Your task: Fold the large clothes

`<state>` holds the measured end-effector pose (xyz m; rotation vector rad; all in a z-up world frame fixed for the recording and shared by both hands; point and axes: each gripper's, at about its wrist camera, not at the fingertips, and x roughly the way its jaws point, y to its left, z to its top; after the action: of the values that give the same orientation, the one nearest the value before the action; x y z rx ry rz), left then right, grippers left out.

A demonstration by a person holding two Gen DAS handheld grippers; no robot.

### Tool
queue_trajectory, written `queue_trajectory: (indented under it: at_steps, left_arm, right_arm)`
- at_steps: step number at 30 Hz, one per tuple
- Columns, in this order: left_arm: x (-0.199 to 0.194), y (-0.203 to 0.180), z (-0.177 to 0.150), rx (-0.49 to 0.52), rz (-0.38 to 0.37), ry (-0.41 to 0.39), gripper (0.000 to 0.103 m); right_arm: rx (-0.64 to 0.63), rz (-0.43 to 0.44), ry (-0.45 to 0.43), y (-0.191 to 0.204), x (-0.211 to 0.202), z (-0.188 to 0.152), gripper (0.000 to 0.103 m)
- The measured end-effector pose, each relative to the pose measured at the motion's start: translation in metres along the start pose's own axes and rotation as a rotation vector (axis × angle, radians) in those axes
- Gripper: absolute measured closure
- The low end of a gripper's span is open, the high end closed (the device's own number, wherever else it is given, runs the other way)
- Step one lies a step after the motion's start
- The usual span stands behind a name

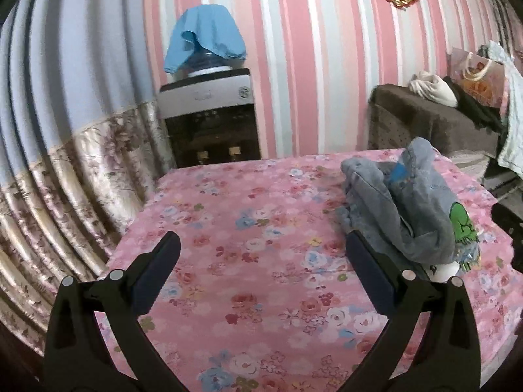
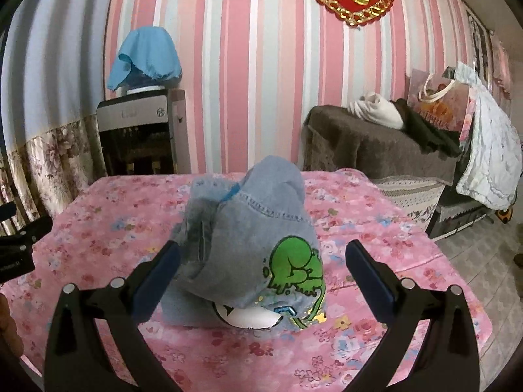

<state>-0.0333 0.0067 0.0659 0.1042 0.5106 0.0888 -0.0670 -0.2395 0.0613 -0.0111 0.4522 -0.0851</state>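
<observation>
the denim garment (image 2: 248, 245) lies bunched on the table (image 2: 98, 228), looking soft but fairly heavy, best pinched at a stitched edge, with the right gripper (image 2: 261, 258) and left gripper (image 1: 261, 248) fingers spread, grasping nothing.

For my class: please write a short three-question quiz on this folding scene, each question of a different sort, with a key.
1. True or false: the left gripper is shut on the denim garment.
2. Multiple choice: the green cartoon print sits on A) the floral tablecloth, B) the denim garment, C) the blue cloth over the water dispenser.
3. Fill in: the garment lies in a ____ heap, not spread flat.

Key: 1 false, both it and the right gripper are open and empty; 2 B; 3 crumpled.
</observation>
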Motion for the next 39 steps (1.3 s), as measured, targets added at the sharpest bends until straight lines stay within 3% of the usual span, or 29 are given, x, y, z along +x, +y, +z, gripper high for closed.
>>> queue_trajectory:
  at_steps: [9,39]
  left_arm:
    - [-0.008,0.006,0.004,-0.044,-0.002,-0.011,0.003]
    - [-0.003,0.009,0.002,-0.046,0.003,-0.019,0.003]
  right_arm:
    - [0.017,-0.013,-0.012,-0.001,-0.005,0.005,0.002]
    - [0.015,-0.029,0.001,0.004,0.006,0.006,0.002]
